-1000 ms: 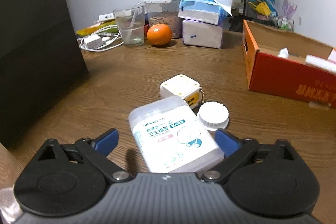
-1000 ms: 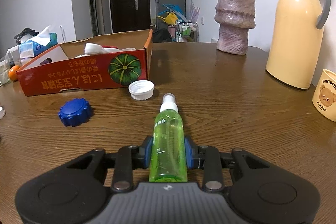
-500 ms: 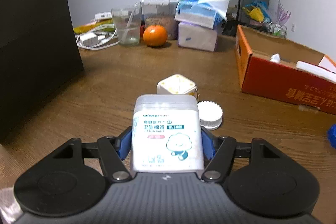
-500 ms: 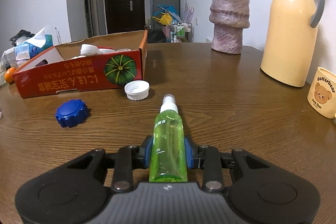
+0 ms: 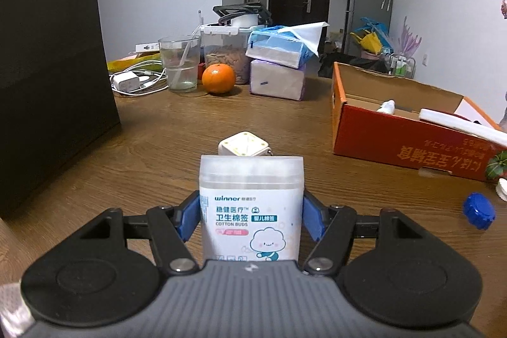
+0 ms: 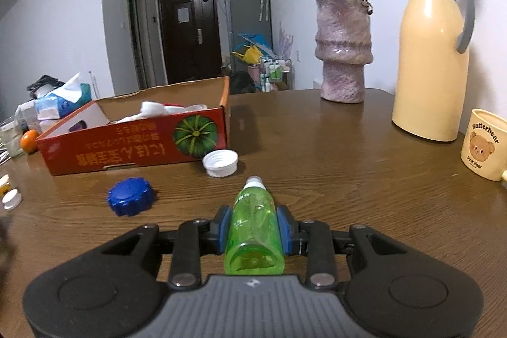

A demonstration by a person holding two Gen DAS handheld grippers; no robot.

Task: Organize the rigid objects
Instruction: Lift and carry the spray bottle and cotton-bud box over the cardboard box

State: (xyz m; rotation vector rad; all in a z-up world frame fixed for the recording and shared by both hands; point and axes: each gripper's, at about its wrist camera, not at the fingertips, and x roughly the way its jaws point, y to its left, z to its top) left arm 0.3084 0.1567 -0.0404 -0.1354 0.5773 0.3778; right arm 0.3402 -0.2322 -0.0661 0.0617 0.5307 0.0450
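My left gripper [image 5: 252, 219] is shut on a clear cotton bud box [image 5: 252, 208], which it holds off the wooden table [image 5: 158, 135], blue pads pressing both sides. Behind the box a white cube [image 5: 243, 144] sits on the table. My right gripper [image 6: 253, 230] is shut on a green spray bottle [image 6: 253, 227] whose white nozzle points forward. The open orange cardboard box [image 5: 396, 135] [image 6: 139, 144] lies ahead with white items inside. A blue cap [image 6: 130, 196] [image 5: 479, 210] and a white cap [image 6: 220, 163] lie on the table in front of it.
A dark upright panel [image 5: 47, 78] stands at the left. At the back are a glass [image 5: 180, 64], an orange [image 5: 218, 78], tissue packs [image 5: 279, 65] and cables. On the right stand a vase [image 6: 343, 53], a cream thermos [image 6: 432, 53] and a bear mug [image 6: 484, 144].
My left gripper closed on the cotton bud box, straightened it and lifted it off the table. The right gripper kept its hold on the green bottle and barely moved.
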